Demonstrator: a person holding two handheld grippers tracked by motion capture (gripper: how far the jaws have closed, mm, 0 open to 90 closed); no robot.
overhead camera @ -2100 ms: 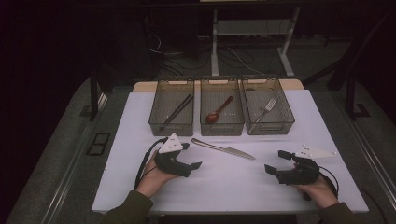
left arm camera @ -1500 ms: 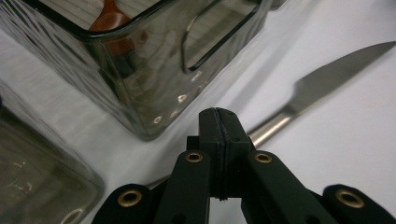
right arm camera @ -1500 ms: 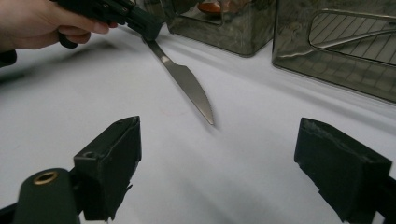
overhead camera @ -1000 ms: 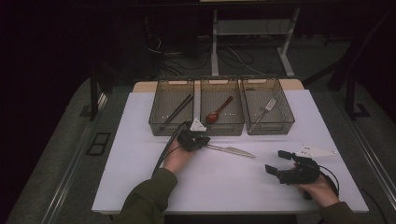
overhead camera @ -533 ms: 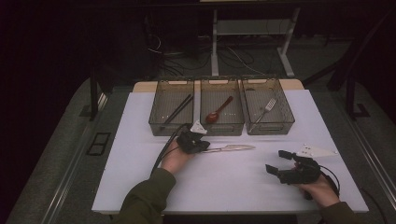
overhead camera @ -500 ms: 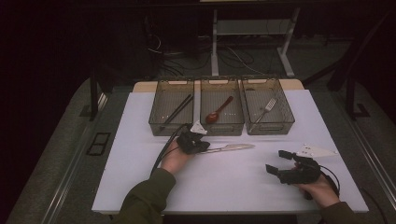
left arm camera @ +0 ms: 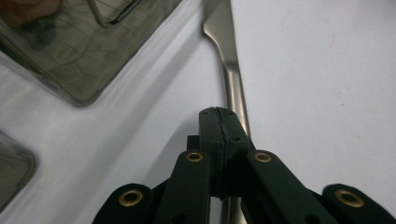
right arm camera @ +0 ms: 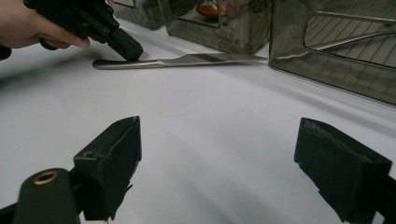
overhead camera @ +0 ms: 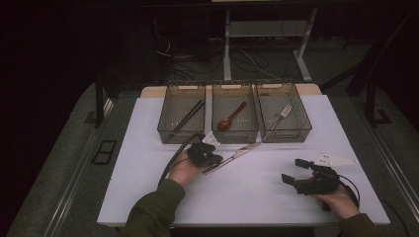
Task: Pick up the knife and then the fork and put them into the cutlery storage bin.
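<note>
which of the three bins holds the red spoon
The middle bin: a red spoon lies in it, while the left bin holds black chopsticks and the right bin a fork.

My high camera looked down over the table (overhead camera: 148, 197); both gripper cameras sat low and close, sharing the knife (left arm camera: 232, 70) near the trays (right arm camera: 327, 60).

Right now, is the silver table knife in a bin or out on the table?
Out. The silver table knife lies flat on the white table in front of the smoky clear plastic bins, its handle under the left gripper.
</note>
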